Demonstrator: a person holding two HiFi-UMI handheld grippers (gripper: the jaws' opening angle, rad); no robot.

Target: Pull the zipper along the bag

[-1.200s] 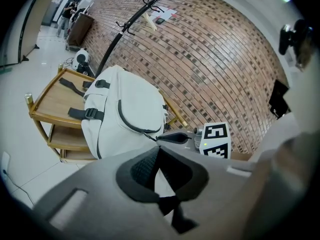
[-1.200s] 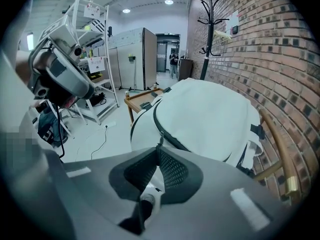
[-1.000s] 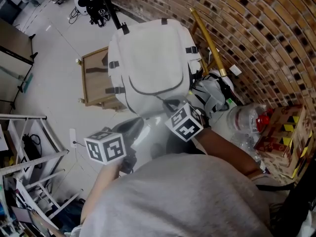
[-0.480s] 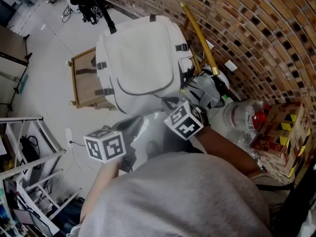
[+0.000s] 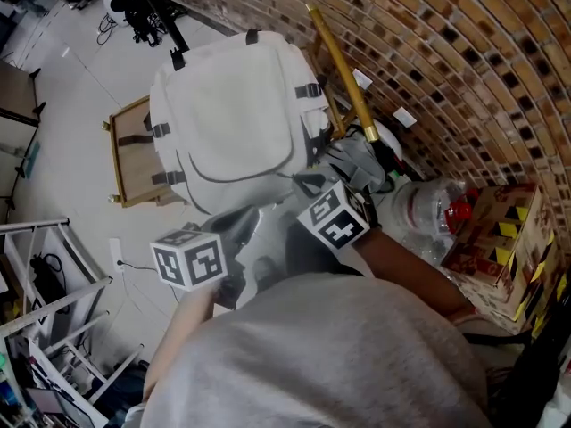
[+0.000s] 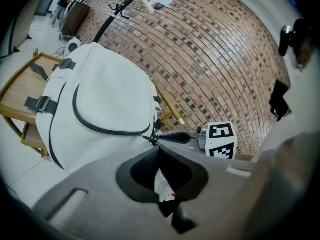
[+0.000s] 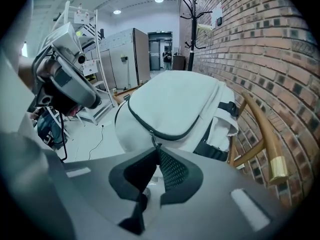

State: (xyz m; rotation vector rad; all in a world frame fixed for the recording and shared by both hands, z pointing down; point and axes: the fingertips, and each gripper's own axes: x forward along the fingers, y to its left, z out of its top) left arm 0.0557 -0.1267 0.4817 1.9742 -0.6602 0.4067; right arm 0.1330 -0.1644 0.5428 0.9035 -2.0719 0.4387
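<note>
**White backpack on chair, both grippers at its zipper**

Item: white fabric backpack (image 5: 232, 105), resting on a low wooden chair (image 5: 125, 163) at far centre, just left of the red-brown brick wall (image 5: 446, 61). The front pocket is outlined by a dark curved zipper (image 7: 167, 135). A small zipper pull (image 7: 152, 138) hangs at the curve's near, lowest point.

Right gripper (image 7: 156, 148): at the near edge of the pocket, fingers together and clamped on the zipper pull.

Left gripper (image 6: 158, 148): just left of the right one. Its fingers are closed at the tips on the backpack's fabric beside the zipper.

Surroundings:
- Yellow wooden rod (image 5: 339, 69), leaning along the wall right of the backpack.
- Clear plastic bottle with red cap (image 5: 442, 212), near right.
- Printed cardboard box (image 5: 504, 239), near right.
- Metal rack (image 5: 53, 283), near left on the pale floor (image 5: 80, 87).
</note>
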